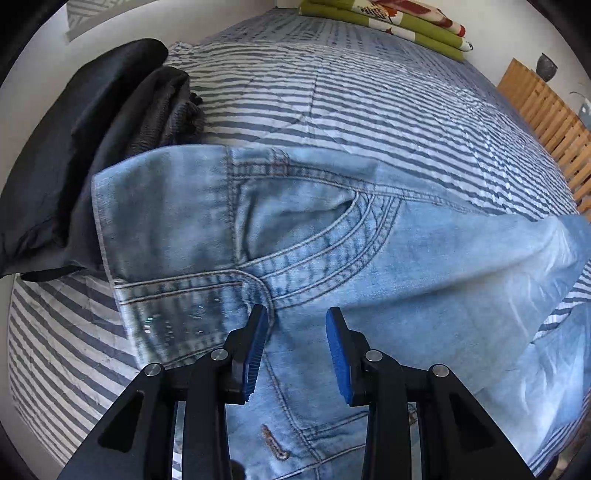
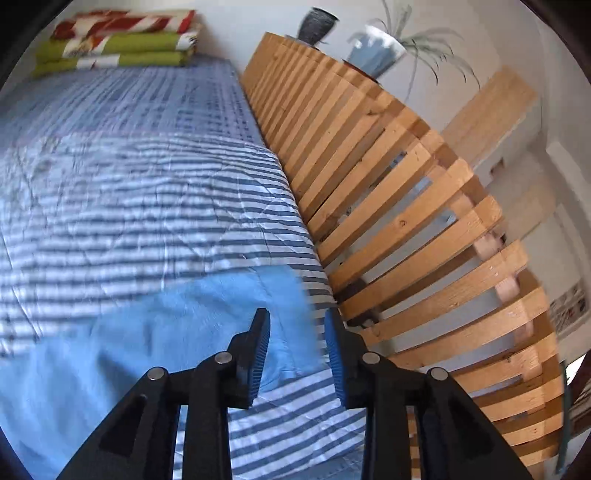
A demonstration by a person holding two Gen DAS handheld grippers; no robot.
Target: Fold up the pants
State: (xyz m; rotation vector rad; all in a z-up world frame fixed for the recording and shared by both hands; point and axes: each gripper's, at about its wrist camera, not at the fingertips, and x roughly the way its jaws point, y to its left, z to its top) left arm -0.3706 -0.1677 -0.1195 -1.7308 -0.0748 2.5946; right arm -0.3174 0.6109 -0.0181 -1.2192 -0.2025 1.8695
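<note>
Left gripper (image 1: 297, 314): fingers apart w/ a gap, pointing steeply down over light-blue jeans (image 1: 295, 229). Denim fills the space under and between the blue pads (image 1: 255, 350), but pads aren't pressing it, so nothing gripped. Fly seam and a buttonhole sit just below the fingers; front pocket curve and waistband lie just past the tips.

Right gripper (image 2: 297, 315): fingers also apart, nothing between them. Frame is blurred. A pale-blue jeans (image 2: 147, 332) leg lies under and to the left of the left finger; right finger sits over bare striped cover near the bed edge.

Jeans are spread on the bed (image 1: 369, 110), waist end in left view, leg running off right.

Only in left view: dark folded clothes (image 1: 110, 129) stacked beyond the jeans' waist at left, jeans edge overlapping them.

Only in right view: wooden slat frame (image 2: 406, 221) leaning alongside the bed's right edge (left view catches just a corner of it). On top of it, far end, two containers: a dark ribbed pot (image 2: 317, 24), contents can't tell; a pale pot (image 2: 376, 51) w/ a long-leaved plant in it.

Farthest, both views: folded green/red patterned bedding (image 2: 118, 40) at the bed's far end by the wall.
</note>
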